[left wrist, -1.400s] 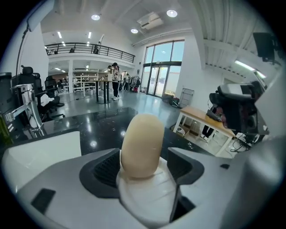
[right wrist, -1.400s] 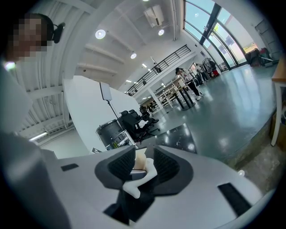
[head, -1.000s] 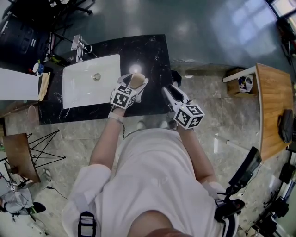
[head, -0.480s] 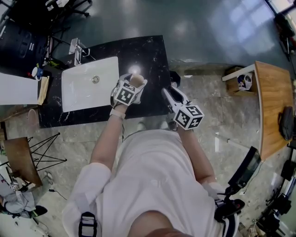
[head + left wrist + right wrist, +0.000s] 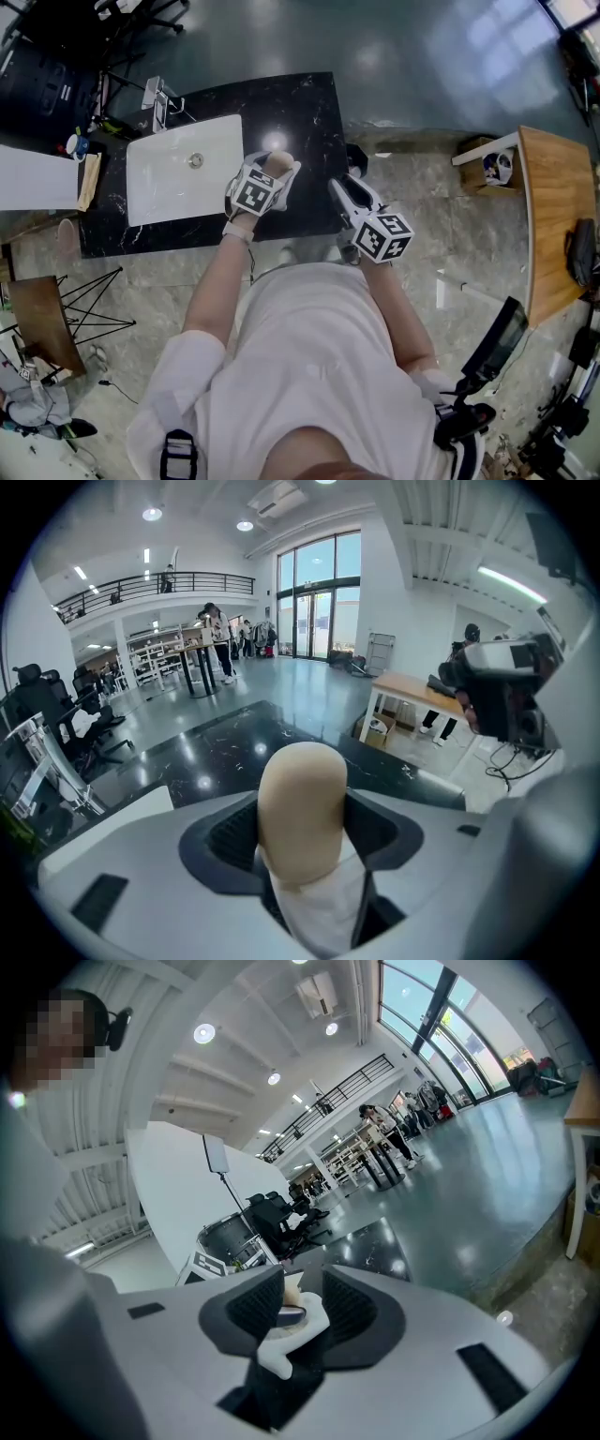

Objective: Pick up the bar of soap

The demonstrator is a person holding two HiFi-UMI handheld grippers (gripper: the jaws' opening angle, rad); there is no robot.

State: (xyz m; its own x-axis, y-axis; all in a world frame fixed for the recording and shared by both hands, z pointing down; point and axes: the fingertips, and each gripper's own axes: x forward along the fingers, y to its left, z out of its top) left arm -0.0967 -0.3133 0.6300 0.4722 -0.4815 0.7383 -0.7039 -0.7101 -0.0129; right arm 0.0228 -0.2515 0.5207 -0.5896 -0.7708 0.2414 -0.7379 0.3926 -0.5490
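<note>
Over the last 1 second only the jaws have moved, closing on the bar of soap [image 5: 276, 162], now pinched in the left gripper [image 5: 301, 841] over the black countertop [image 5: 305, 112] beside the sink [image 5: 169, 183], while the right gripper [image 5: 345, 190] idles slightly open; the grasp seems made, so next comes a firm, steady lift.

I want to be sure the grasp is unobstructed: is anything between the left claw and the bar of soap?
Nothing visible does. The beige rounded bar of soap already sits between the jaws of the left claw, whose pads meet its sides. The jaws have just been closing on it, over the black marble counter.
</note>
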